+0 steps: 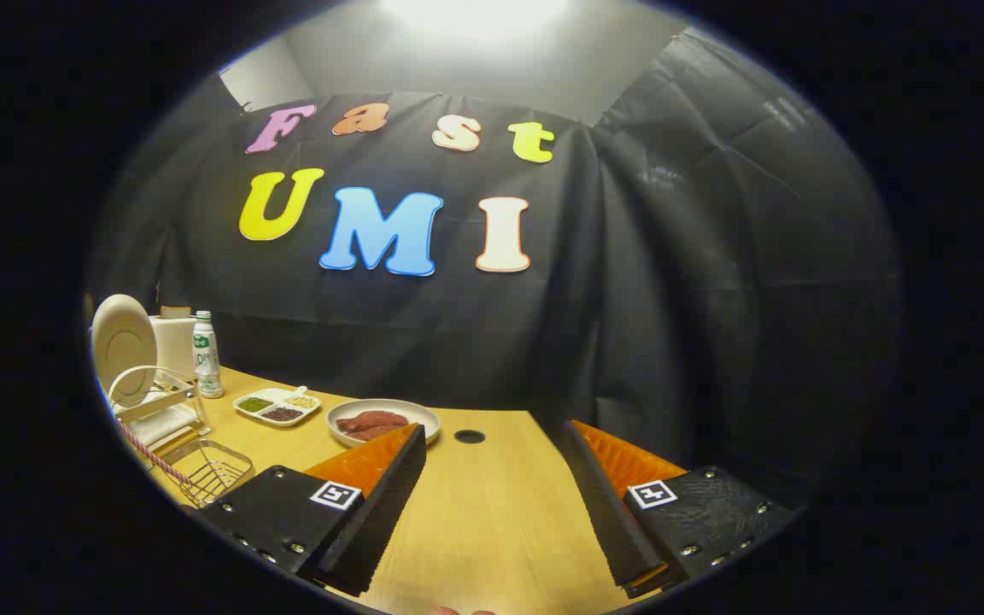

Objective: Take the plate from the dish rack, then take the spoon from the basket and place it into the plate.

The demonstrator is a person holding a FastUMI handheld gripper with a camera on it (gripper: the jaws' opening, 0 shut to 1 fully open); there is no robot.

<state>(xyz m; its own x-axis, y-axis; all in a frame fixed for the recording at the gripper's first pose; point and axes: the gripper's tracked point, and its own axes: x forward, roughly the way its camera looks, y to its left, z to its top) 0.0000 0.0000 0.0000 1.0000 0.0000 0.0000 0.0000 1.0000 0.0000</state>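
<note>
My gripper [492, 440] is open above the wooden table [492, 512], with nothing between its fingers. Far off to the left of the fingers, a white plate [122, 343] stands upright in a white wire dish rack [155, 397]. A wire basket [214, 470] sits on the table just in front of the rack, beside my left finger. A pink striped handle [150, 457] slants across the basket's near side; I cannot tell if it is the spoon.
A white bottle [206, 354] and a white box stand behind the rack. A divided dish [277, 405] of small foods and a bowl of red meat [381, 420] lie beyond my left finger. A dark round hole [469, 436] marks the tabletop.
</note>
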